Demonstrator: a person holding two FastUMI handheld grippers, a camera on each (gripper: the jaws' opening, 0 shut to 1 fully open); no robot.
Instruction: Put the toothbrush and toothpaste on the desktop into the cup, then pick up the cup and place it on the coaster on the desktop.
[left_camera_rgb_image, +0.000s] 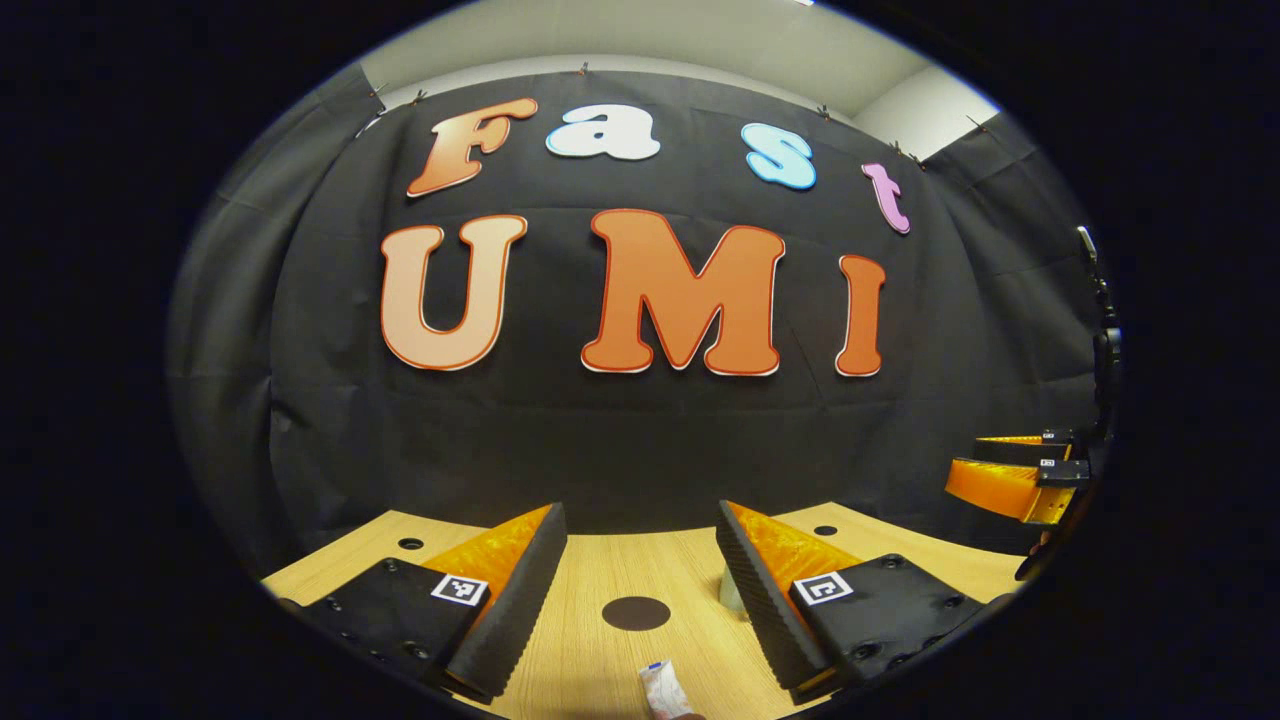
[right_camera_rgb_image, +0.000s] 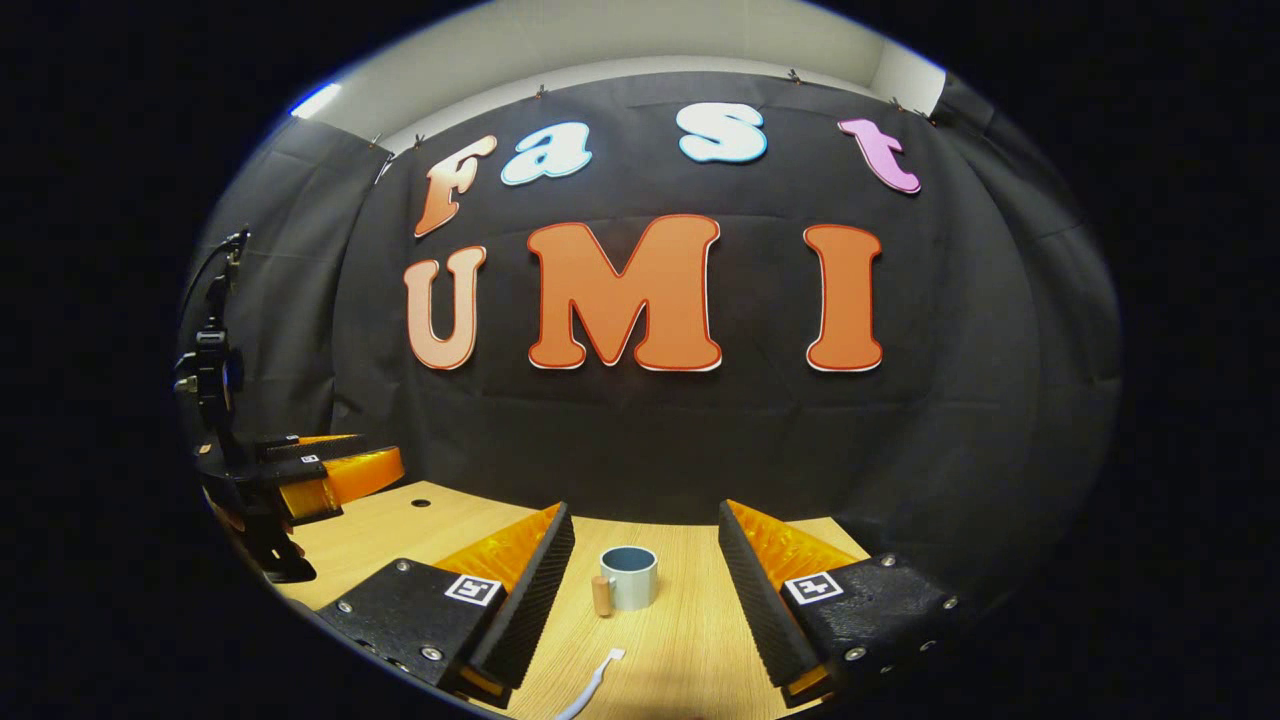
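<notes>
Left gripper view: the coaster (left_camera_rgb_image: 636, 613) lies mid-desktop (left_camera_rgb_image: 600, 570), the toothpaste (left_camera_rgb_image: 666, 690) nearer its front edge. Right gripper view: the cup (right_camera_rgb_image: 629, 577) stands farther back, the toothbrush (right_camera_rgb_image: 596, 683) just before it toward the front edge.

Upright cup (right_camera_rgb_image: 629, 577) (toothbrush (right_camera_rgb_image: 598, 682) nearer)

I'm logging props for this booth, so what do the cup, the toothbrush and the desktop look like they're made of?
Cup: probably glazed ceramic, smooth pale wall, with a small wood-like handle. Toothbrush: likely plastic, thin, white and smooth. Desktop: wood or wood-look laminate, pale with fine straight grain lines and a matte finish.
</notes>
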